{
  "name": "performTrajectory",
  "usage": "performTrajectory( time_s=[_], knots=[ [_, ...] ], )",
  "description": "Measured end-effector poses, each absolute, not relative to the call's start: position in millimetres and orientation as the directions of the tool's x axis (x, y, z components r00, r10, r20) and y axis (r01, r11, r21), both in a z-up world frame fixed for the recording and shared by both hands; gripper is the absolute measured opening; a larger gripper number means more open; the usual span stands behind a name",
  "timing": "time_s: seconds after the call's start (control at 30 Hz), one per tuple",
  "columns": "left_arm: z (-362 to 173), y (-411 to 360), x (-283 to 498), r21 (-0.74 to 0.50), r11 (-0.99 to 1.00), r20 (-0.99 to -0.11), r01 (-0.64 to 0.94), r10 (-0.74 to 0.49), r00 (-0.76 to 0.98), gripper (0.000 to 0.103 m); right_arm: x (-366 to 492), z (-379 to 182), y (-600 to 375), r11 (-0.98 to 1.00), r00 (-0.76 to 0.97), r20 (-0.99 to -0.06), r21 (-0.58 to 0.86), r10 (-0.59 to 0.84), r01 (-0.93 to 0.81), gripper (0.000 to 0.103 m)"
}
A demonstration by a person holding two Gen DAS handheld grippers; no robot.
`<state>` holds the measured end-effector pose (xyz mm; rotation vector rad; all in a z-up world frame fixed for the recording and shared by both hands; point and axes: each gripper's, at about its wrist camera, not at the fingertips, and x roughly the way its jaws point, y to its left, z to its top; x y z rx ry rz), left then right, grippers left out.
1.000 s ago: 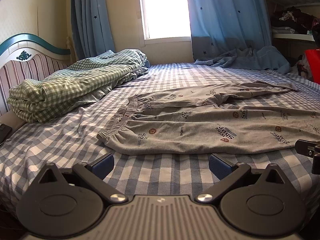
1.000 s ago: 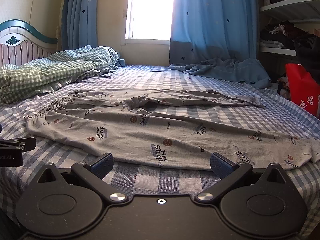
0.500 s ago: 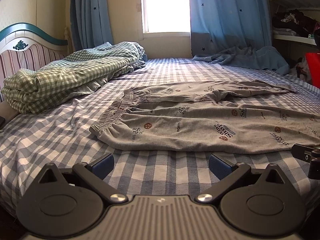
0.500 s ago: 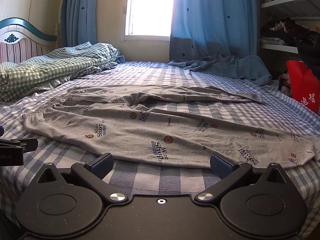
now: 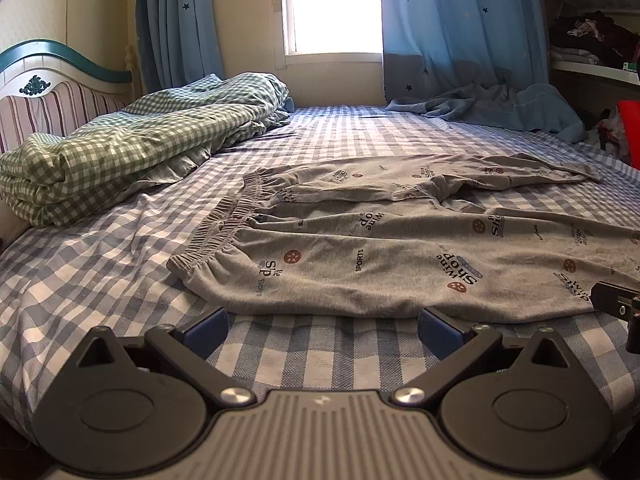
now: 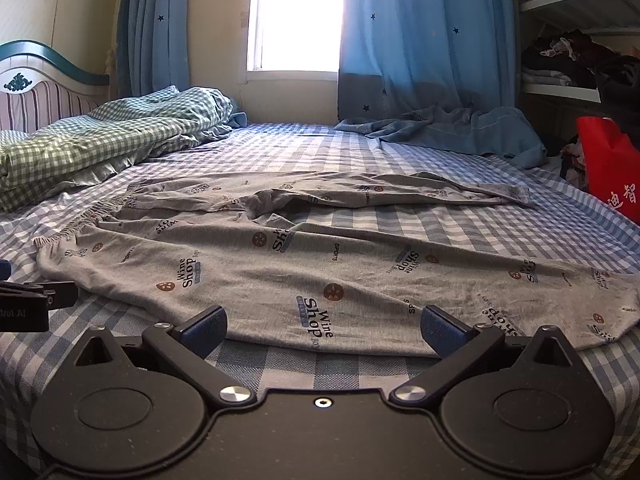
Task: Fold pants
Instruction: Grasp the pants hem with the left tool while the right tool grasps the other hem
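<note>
Grey printed pants (image 5: 400, 248) lie spread flat on the bed (image 5: 100, 272), waistband (image 5: 224, 224) toward the headboard (image 5: 48, 92), legs running off toward the foot end; the far leg (image 6: 360, 194) is splayed away from the near one. No fold made yet, by my reading.

Left tongs (image 5: 322, 326): released, jaws wide apart, empty, just short of the near hem of the pants below the waistband corner. Right tongs (image 6: 322, 328): likewise released and empty, at the near edge of the near leg (image 6: 360, 280), mid-length.

Step in hand, judged: take the near long edge to bring one leg over the other.
- Pinch both fabric layers, not the checked sheet (image 6: 320, 364) beneath; the sheet is soft and could come up with the cloth.
- Left should take the waistband corner, right the near leg further toward the cuff (image 6: 616, 312), so the edge lifts evenly.
- Lift low, carry across to the far leg, align the seams.
- Thin jersey, likely to droop between the two grips.

Room: rumpled green-checked quilt (image 5: 132, 140) by the headboard, blue star curtains (image 6: 424, 40) at a bright window (image 6: 296, 16), blue cloth (image 6: 452, 128) heaped on the far side of the bed, shelves (image 6: 576, 40) with clothes, red bag (image 6: 612, 168) at right.
</note>
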<state>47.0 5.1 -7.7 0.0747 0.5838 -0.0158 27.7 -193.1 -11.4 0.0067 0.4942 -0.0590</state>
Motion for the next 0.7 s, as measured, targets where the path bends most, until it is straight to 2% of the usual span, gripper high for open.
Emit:
performTrajectory(
  time_s=[0.3,0.53,0.7],
  knots=[
    [-2.6,5.9,84.1,0.096,0.994,-0.576,0.052,0.012,0.817,0.103,57.2,-9.7,-207.8,0.999,0.879,-0.476,0.042,-0.009,0.033,0.102],
    [26.4,21.1,168.0,0.154,0.986,-0.561,0.064,0.034,0.827,0.103,135.6,17.5,-253.8,0.988,0.876,-0.46,0.114,0.144,-0.103,0.103],
    [50.5,36.4,259.2,0.185,0.979,-0.537,0.082,0.031,0.843,0.103,223.2,44.2,-281.4,0.954,0.843,-0.449,0.102,0.297,-0.281,0.103]
  ],
)
